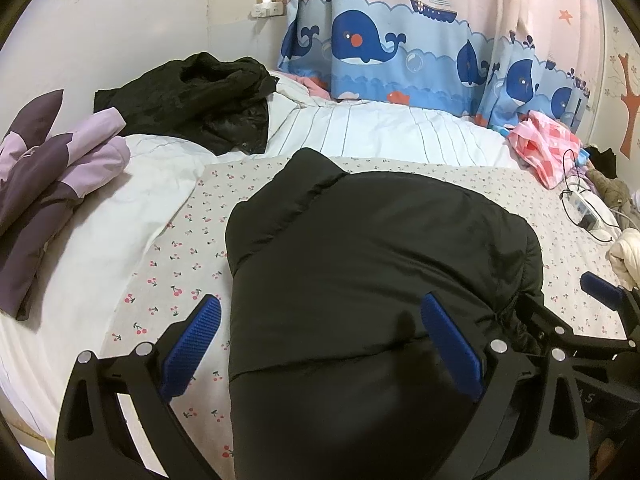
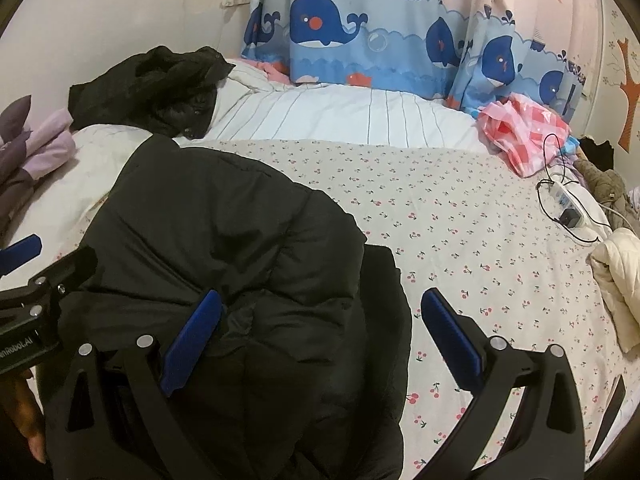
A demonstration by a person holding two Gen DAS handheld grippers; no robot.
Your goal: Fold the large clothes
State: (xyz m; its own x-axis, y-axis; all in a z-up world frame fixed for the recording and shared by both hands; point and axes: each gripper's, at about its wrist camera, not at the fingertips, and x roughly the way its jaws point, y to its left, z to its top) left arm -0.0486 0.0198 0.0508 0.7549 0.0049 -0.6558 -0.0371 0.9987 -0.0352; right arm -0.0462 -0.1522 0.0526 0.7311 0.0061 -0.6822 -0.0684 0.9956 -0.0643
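Note:
A black puffer jacket [image 1: 372, 264] lies folded into a thick bundle on the cherry-print sheet [image 1: 188, 256]. My left gripper [image 1: 320, 344] hovers open over its near left part, blue pads spread wide, nothing between them. In the right wrist view the same black jacket [image 2: 224, 240] fills the lower left. My right gripper [image 2: 320, 340] is open above the jacket's near right edge, its left pad over the fabric and its right pad over the cherry-print sheet [image 2: 460, 216]. Each gripper shows at the edge of the other's view.
A second black jacket [image 1: 192, 96] and a purple garment [image 1: 52, 168] lie on the white duvet [image 1: 360, 128] at back left. A pink checked cloth [image 1: 548, 148], a power strip with cable [image 1: 584, 208] and a cream jacket [image 2: 616, 280] sit at right. Whale curtain [image 1: 400, 48] behind.

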